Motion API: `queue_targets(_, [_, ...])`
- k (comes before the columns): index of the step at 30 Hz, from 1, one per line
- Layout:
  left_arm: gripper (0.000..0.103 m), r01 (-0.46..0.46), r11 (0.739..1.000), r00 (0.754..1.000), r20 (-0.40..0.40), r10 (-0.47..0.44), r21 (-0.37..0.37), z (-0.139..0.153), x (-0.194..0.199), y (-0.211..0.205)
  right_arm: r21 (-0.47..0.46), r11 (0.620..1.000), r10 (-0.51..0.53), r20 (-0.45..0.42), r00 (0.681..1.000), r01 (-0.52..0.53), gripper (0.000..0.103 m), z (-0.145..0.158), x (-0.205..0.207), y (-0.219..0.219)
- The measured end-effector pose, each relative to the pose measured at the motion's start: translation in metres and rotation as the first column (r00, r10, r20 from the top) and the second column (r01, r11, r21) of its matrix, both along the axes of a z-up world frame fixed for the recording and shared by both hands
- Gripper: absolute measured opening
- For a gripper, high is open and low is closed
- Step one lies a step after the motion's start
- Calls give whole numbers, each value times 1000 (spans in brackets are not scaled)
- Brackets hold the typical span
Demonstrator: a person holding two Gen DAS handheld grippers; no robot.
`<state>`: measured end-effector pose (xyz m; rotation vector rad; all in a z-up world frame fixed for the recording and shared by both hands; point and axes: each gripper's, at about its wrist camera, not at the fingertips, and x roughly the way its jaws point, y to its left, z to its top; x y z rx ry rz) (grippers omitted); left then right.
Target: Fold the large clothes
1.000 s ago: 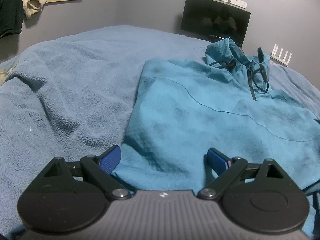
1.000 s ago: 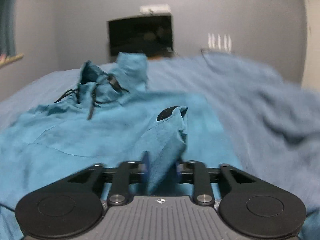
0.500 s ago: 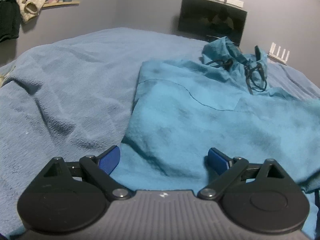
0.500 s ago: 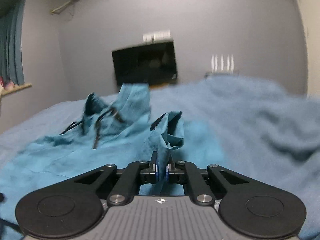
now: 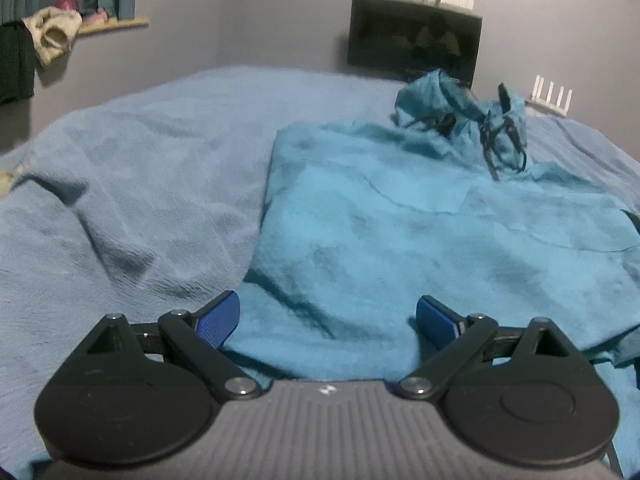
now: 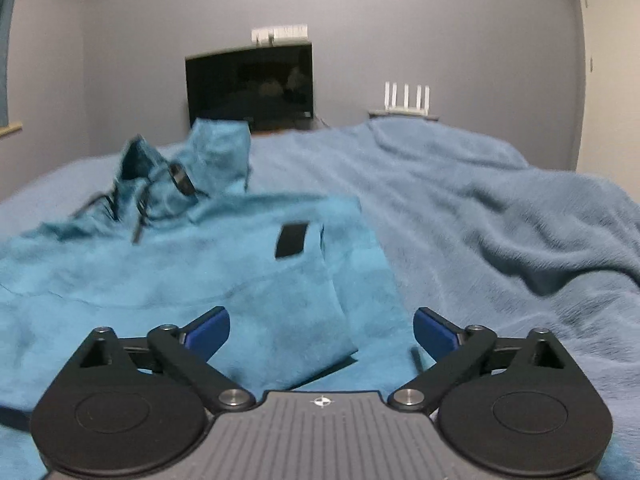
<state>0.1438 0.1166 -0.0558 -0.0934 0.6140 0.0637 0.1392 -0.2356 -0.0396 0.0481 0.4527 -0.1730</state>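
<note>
Released – right gripper (image 6: 321, 330) gapes above the hoodie's (image 6: 224, 280) sleeve.

Home bedroom: blanket-covered bed (image 5: 140, 168); wall television (image 6: 250, 84); curtained window ledge (image 5: 114, 24).

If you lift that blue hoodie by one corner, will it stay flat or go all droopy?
Probably droopy: the hoodie lies in soft wrinkles and its folded sleeve sags flat. It looks thin, so likely light for its size. It likely won't slide much, since the blanket looks fuzzy.
</note>
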Motion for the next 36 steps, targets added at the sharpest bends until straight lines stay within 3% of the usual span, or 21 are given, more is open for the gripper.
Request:
queue_targets(6, [95,3,1000,993,120,-3,-4,42,-48,0,-50,998,48,205,978,-39,102,61,-66,-6])
queue_targets(9, [97,30,999,992,127,-28,-17,79,-78,9,-62,997,55,235,970,-42,102,89,-96,-12])
queue_targets(13, [100,60,997,994,98,-55,-46,129,-117,34,-87,991,117,209,971,-101,102,123,-138,-33])
queue_targets(16, [100,122,990,989,94,-115,-68,159,-147,51,-119,975,205,136,969,-190,102,140,-170,-50])
queue_targets(19, [100,182,983,981,58,-184,30,176,-174,60,-171,949,277,57,959,-264,102,147,-208,-66])
queue_targets(22, [100,261,954,965,-30,-259,149,176,-196,63,-196,921,335,-43,941,-336,102,149,-242,-83])
queue_targets(24, [100,339,920,941,-62,-334,195,170,-215,68,-187,901,378,-101,920,-391,102,148,-263,-95])
queue_targets(27, [100,476,860,879,-117,-462,184,156,-243,75,-148,859,464,-181,867,-490,102,142,-294,-112])
queue_targets(31, [100,654,738,756,-176,-630,169,142,-281,75,-107,795,556,-266,787,-598,101,141,-331,-126])
queue_targets(34, [100,696,700,717,-203,-667,161,136,-300,80,-123,739,596,-339,728,-663,101,138,-350,-123])
queue_targets(36, [100,699,695,714,-206,-668,168,132,-308,83,-129,704,616,-380,690,-699,101,134,-357,-118])
